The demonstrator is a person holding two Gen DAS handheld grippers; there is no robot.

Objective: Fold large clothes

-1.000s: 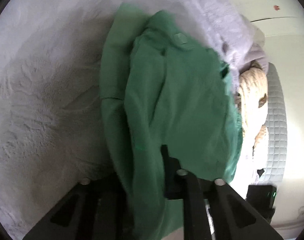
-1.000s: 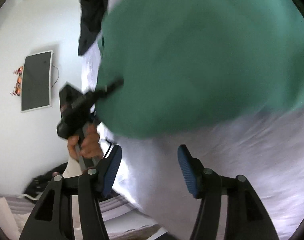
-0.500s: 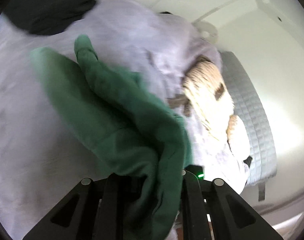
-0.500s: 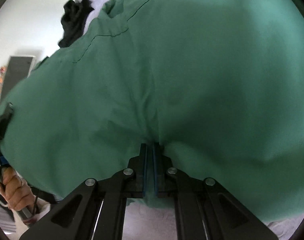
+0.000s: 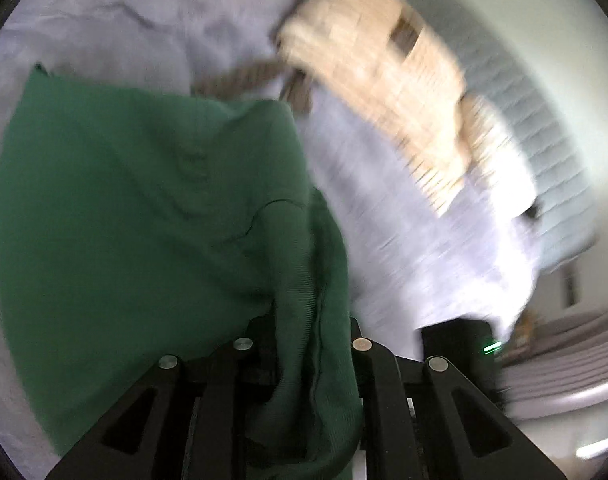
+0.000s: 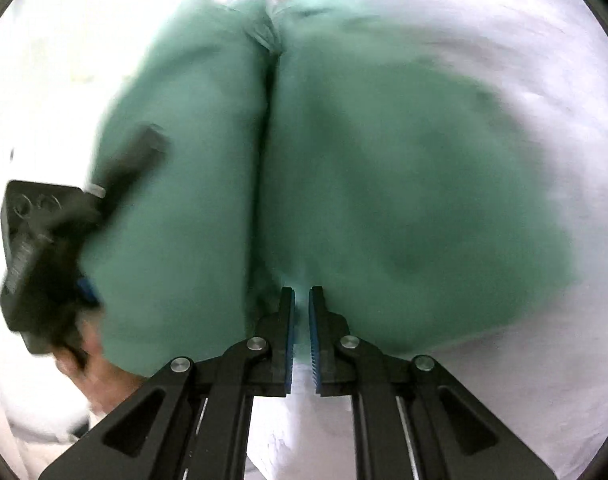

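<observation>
Between the left claw's fingers: left claw [image 5: 304,344] is pinching a bunched, ribbed fold of the green garment [image 5: 136,216]; cloth fills the gap and spills down over the claw's base.
Ahead and left of the left claw: the rest of the green garment spreads out over the pale lavender bed sheet [image 5: 403,216].
Ahead and right of the left claw: a cream knitted item [image 5: 383,64] with brown patches lies on the sheet (motion blur hides what it is), and beyond it a grey quilted headboard [image 5: 543,128].
Just right of the left claw: a black box [image 5: 455,344] with a small green light.
Between the right claw's fingers: right claw [image 6: 302,312] is nearly pressed together on a thin edge of the green garment [image 6: 403,184]; blue ribbed pads [image 6: 312,320] face each other with only a slit between.
Ahead of the right claw: the garment fills the view in two lobes with a deep crease running straight away from the claw, over the bed sheet [image 6: 543,380].
Left of the right claw: the left claw [image 6: 116,168] reaches into the garment's edge, with the person's hand [image 6: 92,368] on its handle.
</observation>
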